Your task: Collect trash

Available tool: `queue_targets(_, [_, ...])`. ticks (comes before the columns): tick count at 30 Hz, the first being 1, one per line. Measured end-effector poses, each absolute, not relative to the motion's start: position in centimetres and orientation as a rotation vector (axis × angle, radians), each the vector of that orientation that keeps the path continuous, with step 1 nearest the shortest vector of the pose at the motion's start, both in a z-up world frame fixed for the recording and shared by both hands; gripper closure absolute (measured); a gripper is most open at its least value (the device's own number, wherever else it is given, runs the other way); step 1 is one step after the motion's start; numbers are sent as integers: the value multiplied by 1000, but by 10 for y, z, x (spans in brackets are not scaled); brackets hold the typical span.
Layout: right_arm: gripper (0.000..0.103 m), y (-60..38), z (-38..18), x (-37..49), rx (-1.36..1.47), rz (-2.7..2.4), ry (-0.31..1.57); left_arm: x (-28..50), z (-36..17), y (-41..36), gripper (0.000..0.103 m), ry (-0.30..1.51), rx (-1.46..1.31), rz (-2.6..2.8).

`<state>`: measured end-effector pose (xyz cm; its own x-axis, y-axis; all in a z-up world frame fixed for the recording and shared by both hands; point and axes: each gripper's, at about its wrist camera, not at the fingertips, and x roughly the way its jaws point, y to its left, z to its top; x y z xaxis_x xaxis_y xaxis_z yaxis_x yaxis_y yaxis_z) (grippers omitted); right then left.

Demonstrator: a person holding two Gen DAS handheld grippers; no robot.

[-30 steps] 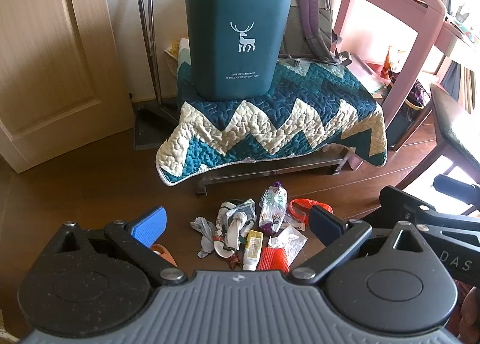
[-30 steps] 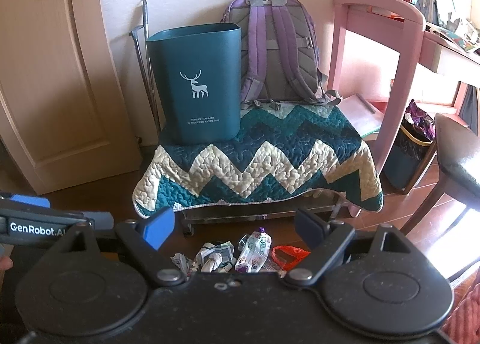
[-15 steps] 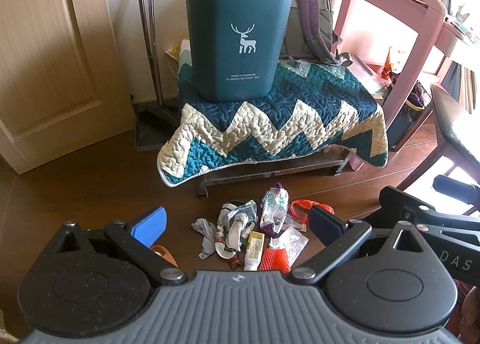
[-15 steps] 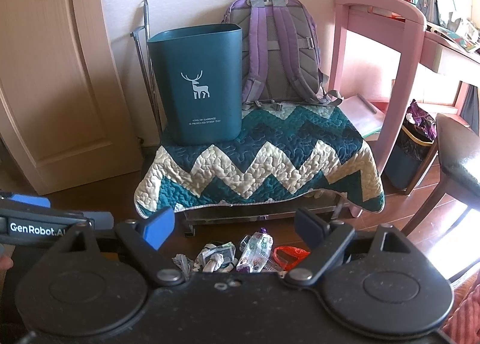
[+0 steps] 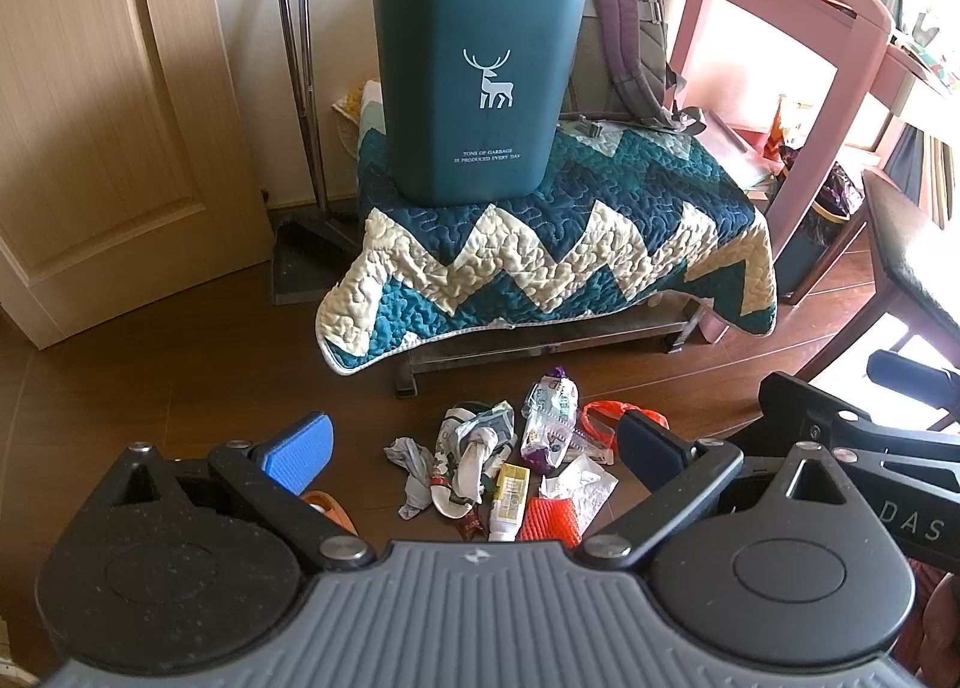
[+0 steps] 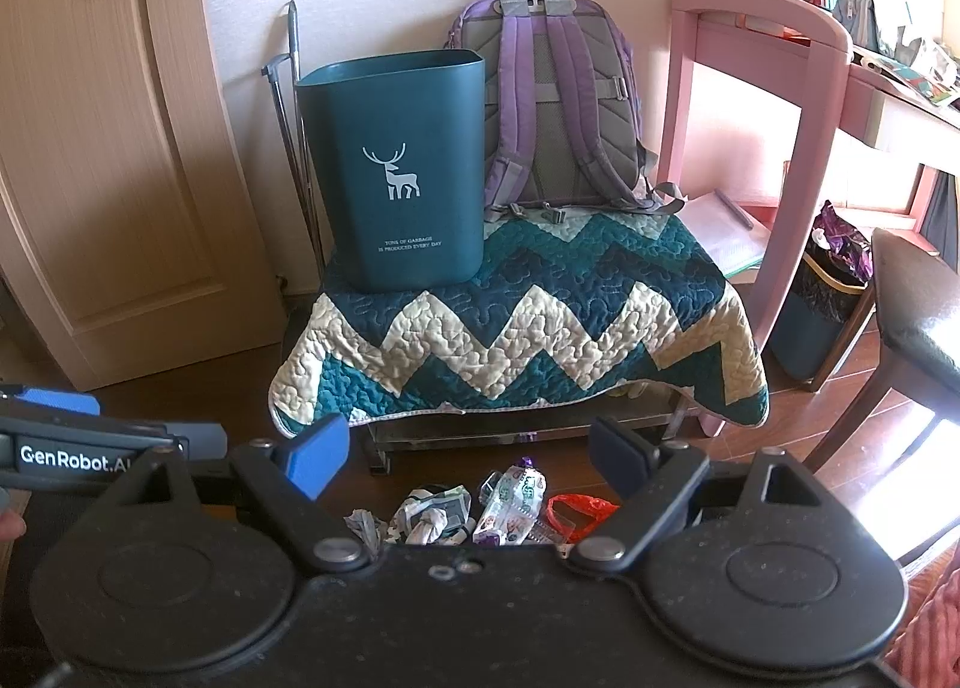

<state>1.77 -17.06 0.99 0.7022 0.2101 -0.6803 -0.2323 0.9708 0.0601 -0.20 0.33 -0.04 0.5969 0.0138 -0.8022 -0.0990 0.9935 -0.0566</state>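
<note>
Left wrist view: left gripper (image 5: 474,448) spread wide, holding nothing, hovering above a trash pile (image 5: 510,478) on the wooden floor (image 5: 150,388): crumpled wrappers, a small yellow tube (image 5: 507,499), orange netting (image 5: 549,520). Teal bin (image 5: 474,82) upright on the quilt (image 5: 540,244), well apart from the pile; inside hidden. Seemingly nothing collected yet.

Right wrist view: right gripper (image 6: 468,454) likewise spread and empty, above the same pile, mostly hidden behind its body. Whole job apparently left: pinch each piece, carry to the bin.
</note>
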Motion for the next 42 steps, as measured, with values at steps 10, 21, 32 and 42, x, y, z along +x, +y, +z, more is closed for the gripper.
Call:
queue_targets(10, [16, -172, 10, 17, -31, 246, 750, 1, 1, 8, 1, 926, -97, 67])
queue_targets(21, [16, -169, 13, 18, -36, 243, 749, 2, 2, 9, 1, 927, -95, 67])
queue_targets(32, [16, -166, -14, 39, -31, 268, 804, 26, -19, 11, 1, 968, -81, 52])
queue_targets(42, [16, -164, -62, 132, -27, 297, 917, 103, -108, 58, 1, 1051, -53, 156])
